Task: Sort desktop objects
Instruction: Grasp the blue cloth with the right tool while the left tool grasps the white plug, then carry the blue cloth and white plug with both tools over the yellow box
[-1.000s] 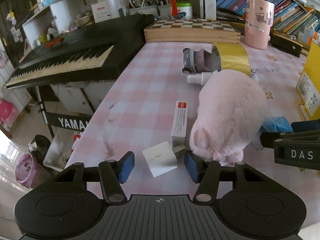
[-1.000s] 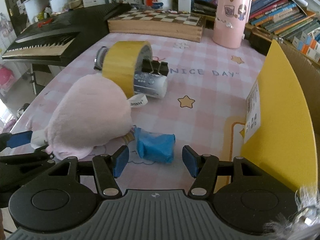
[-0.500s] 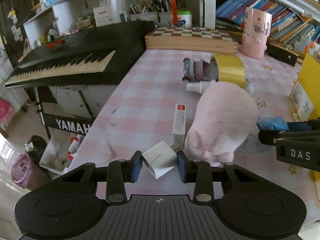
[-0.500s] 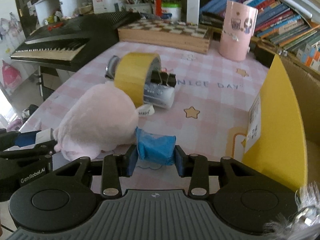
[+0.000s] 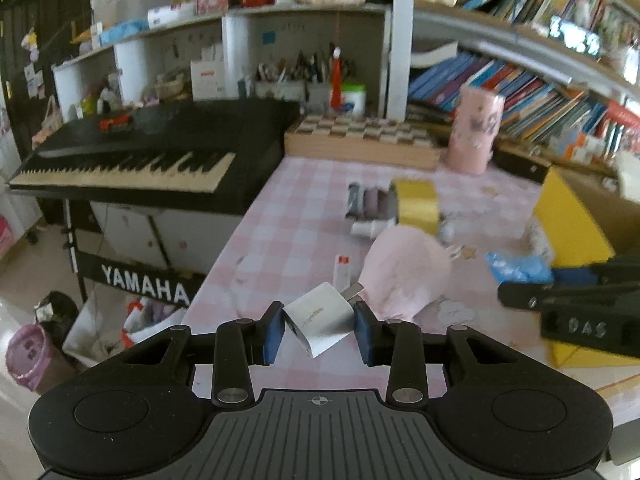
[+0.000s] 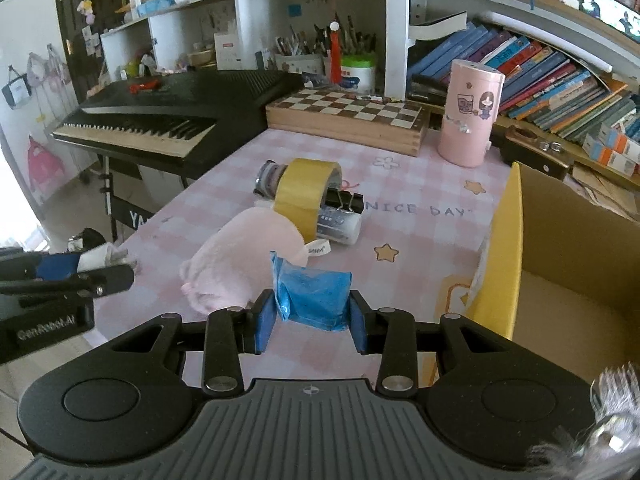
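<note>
My left gripper (image 5: 319, 330) is shut on a white charger cube (image 5: 320, 316), held tilted above the pink checked table (image 5: 304, 216). My right gripper (image 6: 312, 320) is shut on a crinkled blue packet (image 6: 316, 296), also lifted off the table. In the left wrist view the blue packet (image 5: 516, 268) shows at the right in the other gripper's pads. A pink plush toy (image 6: 244, 264) lies on the table between the two grippers. Behind it a yellow tape roll (image 6: 306, 192) stands against a black binder clip (image 6: 344, 202) and a white bottle (image 6: 340, 226).
An open cardboard box with a yellow flap (image 6: 560, 248) stands at the right. A small red-and-white carton (image 5: 343, 270) lies by the plush. A black keyboard (image 5: 132, 160) borders the table's left; a chessboard box (image 6: 344, 114), pink canister (image 6: 470, 112) and bookshelves are behind.
Both grippers closed, the left on the white charger cube and the right on the blue packet. Both have since risen and lifted them off the table.
</note>
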`<state>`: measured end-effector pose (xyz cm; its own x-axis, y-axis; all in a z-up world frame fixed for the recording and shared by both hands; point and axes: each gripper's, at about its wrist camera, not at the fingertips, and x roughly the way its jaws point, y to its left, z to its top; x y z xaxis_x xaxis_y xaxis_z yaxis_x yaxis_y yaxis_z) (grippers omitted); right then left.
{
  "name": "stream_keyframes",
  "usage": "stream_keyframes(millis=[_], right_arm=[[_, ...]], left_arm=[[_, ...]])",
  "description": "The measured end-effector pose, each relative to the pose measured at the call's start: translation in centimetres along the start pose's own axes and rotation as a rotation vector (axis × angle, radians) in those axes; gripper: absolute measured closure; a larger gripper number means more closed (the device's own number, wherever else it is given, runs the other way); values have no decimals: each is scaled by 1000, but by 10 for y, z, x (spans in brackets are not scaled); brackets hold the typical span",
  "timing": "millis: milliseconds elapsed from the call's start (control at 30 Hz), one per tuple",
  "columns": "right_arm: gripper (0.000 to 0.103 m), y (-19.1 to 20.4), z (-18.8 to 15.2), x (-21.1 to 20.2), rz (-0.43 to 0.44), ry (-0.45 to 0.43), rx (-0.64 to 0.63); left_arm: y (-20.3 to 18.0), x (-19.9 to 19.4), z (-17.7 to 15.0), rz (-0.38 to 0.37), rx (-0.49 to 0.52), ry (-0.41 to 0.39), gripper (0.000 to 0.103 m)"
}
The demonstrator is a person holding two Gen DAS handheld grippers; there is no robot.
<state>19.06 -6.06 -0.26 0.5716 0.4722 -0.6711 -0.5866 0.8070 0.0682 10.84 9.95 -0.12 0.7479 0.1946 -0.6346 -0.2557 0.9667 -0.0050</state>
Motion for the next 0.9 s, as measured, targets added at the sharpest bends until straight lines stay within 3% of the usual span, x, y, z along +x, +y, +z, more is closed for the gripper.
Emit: stream_keyframes(millis=[300, 900], right_arm=[[68, 17, -33, -43, -32, 5, 11], [68, 19, -114, -114, -175, 37, 217]], left_arm=[[-6, -41, -21, -82, 45, -28, 67], [-34, -90, -72, -281, 185, -16, 67]])
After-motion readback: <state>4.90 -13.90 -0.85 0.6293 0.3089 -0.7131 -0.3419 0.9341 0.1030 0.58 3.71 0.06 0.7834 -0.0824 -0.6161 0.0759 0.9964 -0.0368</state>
